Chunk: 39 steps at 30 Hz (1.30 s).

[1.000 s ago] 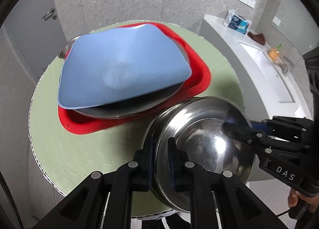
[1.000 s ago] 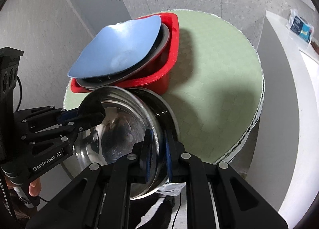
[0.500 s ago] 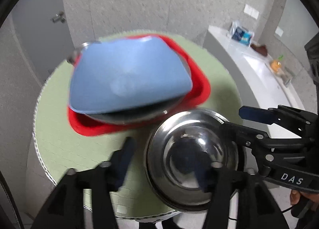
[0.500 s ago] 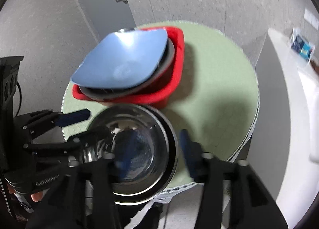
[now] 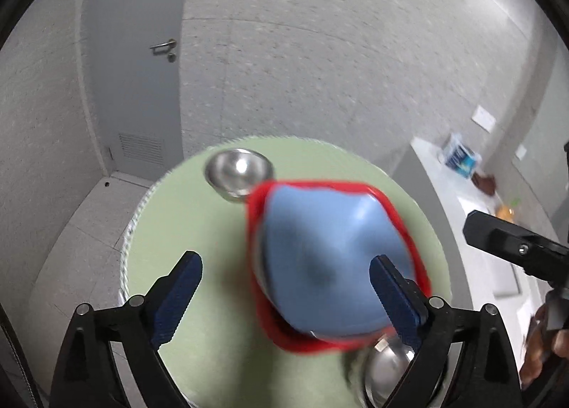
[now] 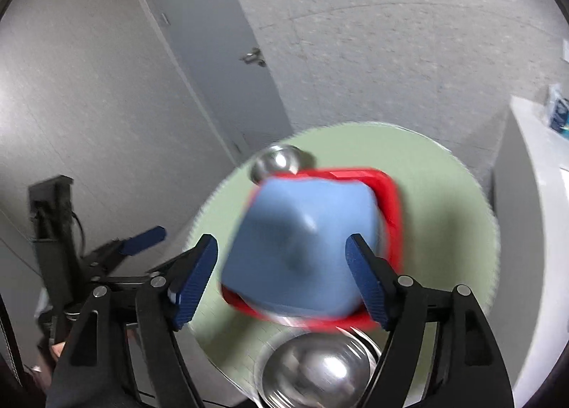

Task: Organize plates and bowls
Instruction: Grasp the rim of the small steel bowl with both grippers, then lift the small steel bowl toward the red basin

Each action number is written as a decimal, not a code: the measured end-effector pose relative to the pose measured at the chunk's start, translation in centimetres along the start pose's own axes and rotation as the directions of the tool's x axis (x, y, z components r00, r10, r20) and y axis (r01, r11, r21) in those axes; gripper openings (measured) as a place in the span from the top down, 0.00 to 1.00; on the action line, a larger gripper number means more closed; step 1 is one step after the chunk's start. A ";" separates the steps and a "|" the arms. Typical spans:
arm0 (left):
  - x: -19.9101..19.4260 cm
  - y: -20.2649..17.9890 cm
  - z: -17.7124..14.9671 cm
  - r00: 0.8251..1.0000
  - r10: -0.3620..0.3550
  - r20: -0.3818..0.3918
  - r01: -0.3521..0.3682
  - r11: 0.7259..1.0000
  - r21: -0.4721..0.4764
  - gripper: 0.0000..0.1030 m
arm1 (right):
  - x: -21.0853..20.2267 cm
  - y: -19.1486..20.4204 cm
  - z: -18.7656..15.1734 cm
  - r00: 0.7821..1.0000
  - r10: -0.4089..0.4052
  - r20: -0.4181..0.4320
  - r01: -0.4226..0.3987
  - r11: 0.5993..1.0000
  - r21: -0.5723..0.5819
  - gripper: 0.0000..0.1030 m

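Observation:
A blue square plate [image 5: 330, 266] lies on top of a stack in a red tray [image 5: 419, 258] on the round green table [image 5: 199, 230]; it also shows in the right wrist view [image 6: 302, 248]. A large steel bowl [image 6: 316, 372] sits at the table's near edge, also low in the left wrist view [image 5: 387, 369]. A small steel bowl [image 5: 238, 170] stands beyond the tray. My left gripper [image 5: 284, 280] is open and empty above the table. My right gripper [image 6: 281, 266] is open and empty above the tray.
A white counter [image 5: 473, 202] with a blue packet [image 5: 460, 155] stands to the right of the table. A grey door [image 5: 142, 52] and a wall are behind. The right gripper's body [image 5: 515, 248] shows at the right edge of the left wrist view.
Both grippers let go of the large steel bowl's rim, opened wide and pulled up and back. The bowl now rests on the table at the near edge.

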<state>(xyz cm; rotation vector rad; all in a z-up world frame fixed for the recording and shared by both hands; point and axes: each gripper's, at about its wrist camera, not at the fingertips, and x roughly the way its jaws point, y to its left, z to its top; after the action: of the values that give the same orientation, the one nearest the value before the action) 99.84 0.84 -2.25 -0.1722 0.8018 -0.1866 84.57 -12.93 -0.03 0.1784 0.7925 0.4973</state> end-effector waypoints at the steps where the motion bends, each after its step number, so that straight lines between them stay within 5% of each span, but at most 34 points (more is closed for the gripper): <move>1: 0.5 1.1 0.8 1.000 0.003 -0.002 -0.003 1.000 -0.012 0.10 | 1.2 0.7 1.2 1.000 0.008 0.002 -0.008 1.000 0.005 0.24; 12: 11.6 10.1 9.5 0.993 0.041 -0.115 -0.049 0.997 -0.063 0.10 | 15.6 1.8 9.6 0.992 -0.074 -0.106 0.084 0.992 0.093 0.23; 19: 20.2 12.5 12.6 0.975 0.038 -0.217 -0.048 0.998 -0.041 0.12 | 24.4 -0.8 11.3 0.940 -0.228 -0.254 0.254 0.964 0.073 0.23; 25: 26.3 13.8 13.5 0.953 0.010 -0.304 -0.022 0.999 -0.039 0.26 | 28.4 -2.2 11.6 0.903 -0.275 -0.329 0.303 0.952 0.036 0.23; 27: 27.5 14.0 13.7 0.947 -0.002 -0.321 -0.012 0.999 -0.041 0.39 | 29.5 -2.1 11.8 0.896 -0.273 -0.351 0.301 0.953 0.027 0.27; 32: 30.1 14.5 14.5 0.929 -0.044 -0.366 0.031 0.999 -0.041 0.61 | 31.6 -2.3 11.4 0.882 -0.232 -0.411 0.265 0.964 0.023 0.55; 35: 31.1 14.5 14.9 0.923 -0.075 -0.377 0.064 0.997 -0.040 0.86 | 32.6 -2.3 11.1 0.874 -0.206 -0.440 0.239 0.971 0.021 0.72; 39: 31.1 14.9 14.9 0.929 -0.075 -0.363 0.065 0.997 -0.041 0.86 | 32.5 -1.7 10.6 0.877 -0.199 -0.437 0.224 0.975 0.004 0.75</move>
<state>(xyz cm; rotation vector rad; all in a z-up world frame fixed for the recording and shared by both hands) 133.29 9.37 -17.02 -0.1960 1.1709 -0.2799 112.14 1.88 -13.89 0.0267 1.2514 0.3077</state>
